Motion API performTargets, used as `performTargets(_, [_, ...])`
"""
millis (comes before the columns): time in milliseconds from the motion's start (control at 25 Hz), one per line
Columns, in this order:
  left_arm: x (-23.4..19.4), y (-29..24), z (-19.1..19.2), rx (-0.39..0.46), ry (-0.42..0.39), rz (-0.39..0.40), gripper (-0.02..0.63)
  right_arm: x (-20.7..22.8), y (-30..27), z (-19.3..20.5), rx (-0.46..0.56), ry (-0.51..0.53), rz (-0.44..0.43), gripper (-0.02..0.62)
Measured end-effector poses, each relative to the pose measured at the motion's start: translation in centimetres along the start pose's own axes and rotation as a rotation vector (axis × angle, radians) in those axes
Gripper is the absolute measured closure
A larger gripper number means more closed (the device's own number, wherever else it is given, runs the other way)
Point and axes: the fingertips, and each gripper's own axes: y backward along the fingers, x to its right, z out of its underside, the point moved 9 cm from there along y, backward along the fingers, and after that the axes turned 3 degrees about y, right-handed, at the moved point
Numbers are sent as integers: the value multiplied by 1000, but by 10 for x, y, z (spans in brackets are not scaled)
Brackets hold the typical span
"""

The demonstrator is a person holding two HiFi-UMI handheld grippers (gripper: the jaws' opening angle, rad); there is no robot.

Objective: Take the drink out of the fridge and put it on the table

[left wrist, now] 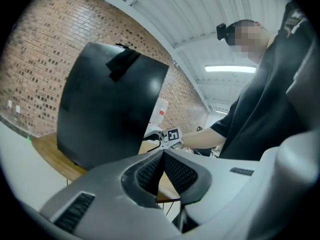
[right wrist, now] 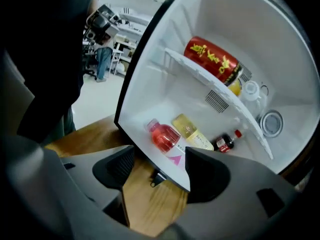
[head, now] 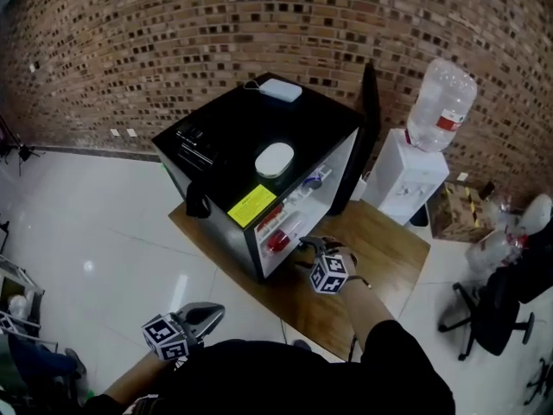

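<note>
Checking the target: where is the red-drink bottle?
Right gripper view: the red-drink bottle sits in the fridge below its shelf, at the front edge, left of the yellow bottle.

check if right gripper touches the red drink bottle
Apart. Right gripper view: the right gripper is open over the table, red drink bottle lying beyond its jaws.

Shows glossy black on the fridge (head: 226, 132) shell, smooth white plastic inside it. Shows matt, grained wood on the table (head: 389, 242), rough brick on the wall (head: 173, 33), shiny polished tile on the floor (head: 95, 223).
</note>
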Motion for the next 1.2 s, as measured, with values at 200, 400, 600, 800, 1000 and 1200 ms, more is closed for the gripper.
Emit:
performTargets(200, [-28,52,-3,56,78,-84,610,17,-52,-8,-125,128,13,276])
performTargets(400, [-50,74,-12,86,87,-125,609,22,-91,-23,-172,191,-45,244])
performTargets(600, [-55,76,-20,84,86,-121,609,10,-115,-29,-191,207,-140,186])
performTargets(800, [-55,66,-24,93,80,-93,609,19,-116,-30,-161,101,-146,192])
performTargets(1000, [-53,57,-27,90,74,-76,609,22,-111,-33,-171,76,-127,218])
performTargets(1200, [-54,51,-25,84,75,-65,609,35,-104,-46,-172,-137,-91,295])
